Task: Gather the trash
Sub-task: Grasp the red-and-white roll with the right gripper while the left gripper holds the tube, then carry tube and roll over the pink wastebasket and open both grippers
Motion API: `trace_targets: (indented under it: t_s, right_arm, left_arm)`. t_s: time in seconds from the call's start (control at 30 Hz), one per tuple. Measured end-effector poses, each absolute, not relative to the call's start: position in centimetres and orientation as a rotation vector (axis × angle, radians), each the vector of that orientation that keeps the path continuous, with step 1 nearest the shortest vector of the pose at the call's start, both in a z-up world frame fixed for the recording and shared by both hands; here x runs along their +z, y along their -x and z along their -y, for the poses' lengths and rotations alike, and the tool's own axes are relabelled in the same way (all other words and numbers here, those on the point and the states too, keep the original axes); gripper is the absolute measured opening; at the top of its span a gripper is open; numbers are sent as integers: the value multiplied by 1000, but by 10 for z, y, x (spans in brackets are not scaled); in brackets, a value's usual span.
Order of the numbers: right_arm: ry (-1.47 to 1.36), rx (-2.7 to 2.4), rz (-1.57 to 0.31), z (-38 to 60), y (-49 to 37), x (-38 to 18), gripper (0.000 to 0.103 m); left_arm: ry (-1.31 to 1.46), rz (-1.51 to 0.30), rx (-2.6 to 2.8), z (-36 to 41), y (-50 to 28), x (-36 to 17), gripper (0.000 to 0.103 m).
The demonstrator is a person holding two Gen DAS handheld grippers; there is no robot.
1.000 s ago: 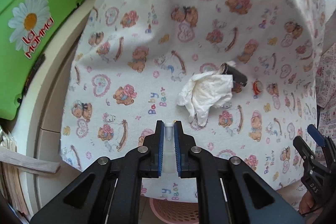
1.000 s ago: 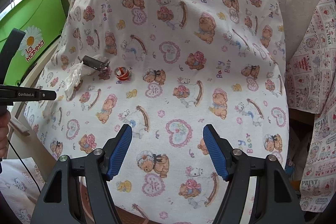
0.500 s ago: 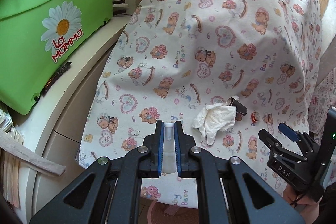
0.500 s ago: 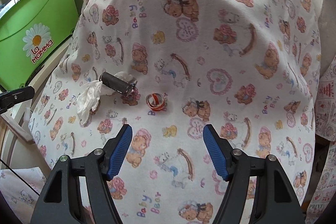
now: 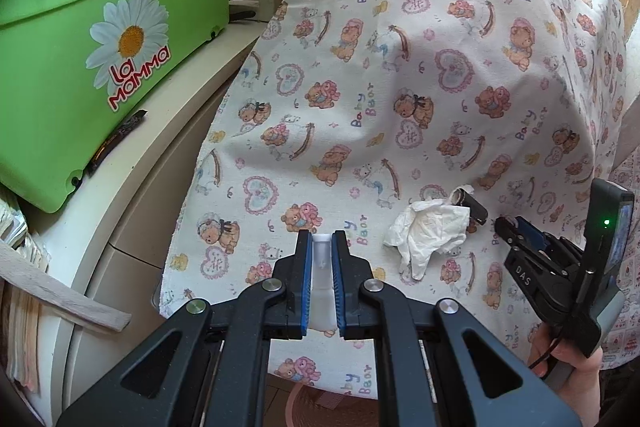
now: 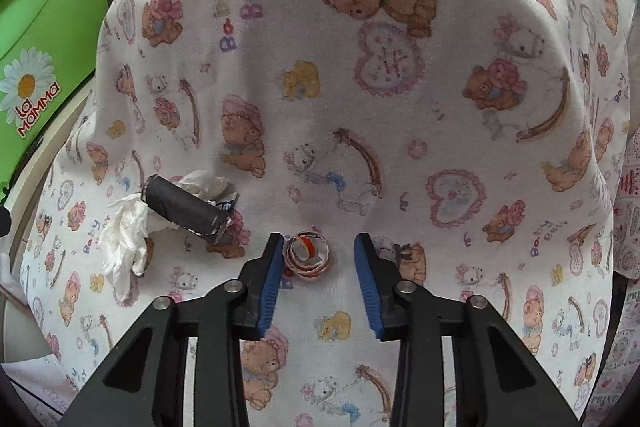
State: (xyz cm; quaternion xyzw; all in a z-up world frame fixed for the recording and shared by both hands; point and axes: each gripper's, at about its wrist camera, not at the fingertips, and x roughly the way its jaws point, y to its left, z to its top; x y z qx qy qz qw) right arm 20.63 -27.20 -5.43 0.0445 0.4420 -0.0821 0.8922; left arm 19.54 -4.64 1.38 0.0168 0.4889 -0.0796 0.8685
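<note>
Right tongs (image 6: 316,259), spread wide, straddle small ring-shaped scrap (image 6: 307,256) on cloth-covered table (image 6: 400,147), scrap nearer left finger. Left tongs (image 5: 321,267), clamped on white plastic piece (image 5: 322,263), stand farther off.

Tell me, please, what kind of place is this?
Probably a lived-in home, perhaps a utility or storage corner: a baby-bear printed cloth covers the work surface, a green "La Mamma" plastic box sits on a cream cabinet, and a crumpled tissue lies as trash.
</note>
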Motion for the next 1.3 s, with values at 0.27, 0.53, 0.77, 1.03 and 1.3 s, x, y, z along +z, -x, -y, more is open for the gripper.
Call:
trace_targets:
  t_s: [0.27,0.53,0.77,1.03,1.3]
  right_arm:
    - [-97,-148,-871,277,-186,-46,14]
    - [-87,-123,-829,275,-145,-30,14]
    - [-54,-42,-763,254,-89,-6,14]
    - [-101,68,-685,233,-16,24,14]
    - [-126,150,-679,206,35,19,14]
  left_arm:
    - [-31,-1005,-153,40,-184,12,9]
    - [-62,-933,-170,44,-158,25,9]
    - [-59,-905,-209,45,-122,52,9]
    - [-37,-947,-245,43,-70,47,9]
    - [-43,-1029,-258,40,-51,9,9]
